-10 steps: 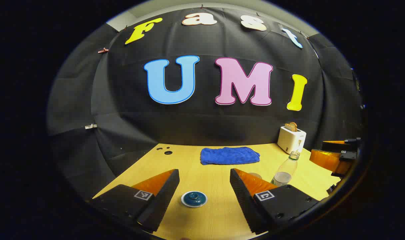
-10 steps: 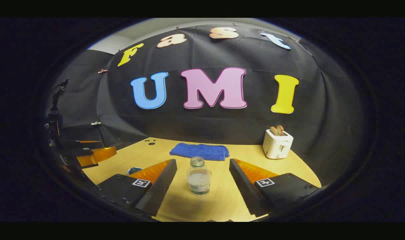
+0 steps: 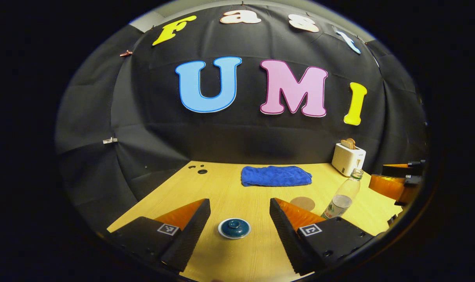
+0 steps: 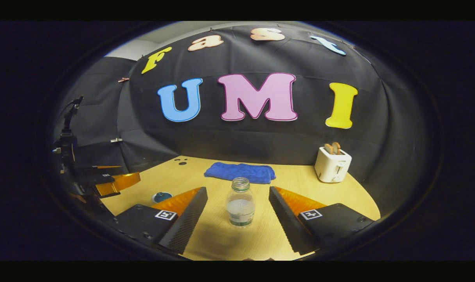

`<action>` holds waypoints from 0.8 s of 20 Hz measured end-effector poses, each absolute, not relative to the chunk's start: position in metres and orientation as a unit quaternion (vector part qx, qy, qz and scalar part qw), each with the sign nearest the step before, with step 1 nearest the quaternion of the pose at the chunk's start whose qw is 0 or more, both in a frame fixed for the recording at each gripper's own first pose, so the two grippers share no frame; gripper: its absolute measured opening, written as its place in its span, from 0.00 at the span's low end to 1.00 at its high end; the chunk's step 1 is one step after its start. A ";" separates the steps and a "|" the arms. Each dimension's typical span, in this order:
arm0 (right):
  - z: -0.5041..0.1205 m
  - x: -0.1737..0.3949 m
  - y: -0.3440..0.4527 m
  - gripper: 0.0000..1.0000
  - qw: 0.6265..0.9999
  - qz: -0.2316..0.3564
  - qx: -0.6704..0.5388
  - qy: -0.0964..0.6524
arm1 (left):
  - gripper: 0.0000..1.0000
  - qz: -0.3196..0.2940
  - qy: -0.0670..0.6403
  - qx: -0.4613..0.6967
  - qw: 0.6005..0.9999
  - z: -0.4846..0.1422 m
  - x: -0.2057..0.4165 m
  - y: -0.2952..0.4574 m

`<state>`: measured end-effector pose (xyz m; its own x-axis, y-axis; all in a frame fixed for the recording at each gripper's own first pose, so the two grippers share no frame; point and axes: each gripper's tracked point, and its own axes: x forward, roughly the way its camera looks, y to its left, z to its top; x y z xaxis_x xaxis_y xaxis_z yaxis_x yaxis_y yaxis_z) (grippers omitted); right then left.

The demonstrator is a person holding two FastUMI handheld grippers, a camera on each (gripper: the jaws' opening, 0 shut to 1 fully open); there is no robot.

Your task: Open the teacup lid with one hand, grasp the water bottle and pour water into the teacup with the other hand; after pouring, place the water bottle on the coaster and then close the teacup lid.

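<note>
While both grippers hover spread and empty, the left gripper [image 3: 240, 219] frames the teacup lid [image 3: 234, 228] dead ahead between its fingers, on the table [image 3: 222, 188]. The right gripper [image 4: 238, 213] likewise straddles the upright, uncapped water bottle [image 4: 240, 203]. Coaster [image 3: 302, 203] lies just left of the bottle; blue cloth [image 3: 276, 175] beyond.
</note>
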<state>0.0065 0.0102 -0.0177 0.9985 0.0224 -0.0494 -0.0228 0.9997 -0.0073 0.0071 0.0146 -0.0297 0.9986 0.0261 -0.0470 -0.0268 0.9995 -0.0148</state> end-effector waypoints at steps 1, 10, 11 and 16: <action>-0.020 0.006 0.011 0.98 1.000 0.012 -0.004 0.027 | 0.96 0.012 0.026 -0.004 1.000 -0.032 0.008 0.016; -0.045 0.017 0.013 0.98 0.998 0.006 0.011 0.058 | 0.95 0.003 0.040 0.014 0.999 -0.071 0.046 0.024; -0.051 0.018 0.013 0.98 0.998 0.004 0.011 0.064 | 0.95 0.002 0.043 0.017 0.999 -0.077 0.054 0.026; -0.079 0.031 0.016 0.98 0.996 0.005 0.004 0.089 | 0.90 0.000 0.070 0.001 0.998 -0.120 0.083 0.029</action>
<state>0.0312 0.0162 -0.0787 0.9840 0.0105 -0.1776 -0.0089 0.9999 0.0096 0.0830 0.0293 -0.1201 0.9901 -0.0005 -0.1406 0.0009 1.0000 0.0024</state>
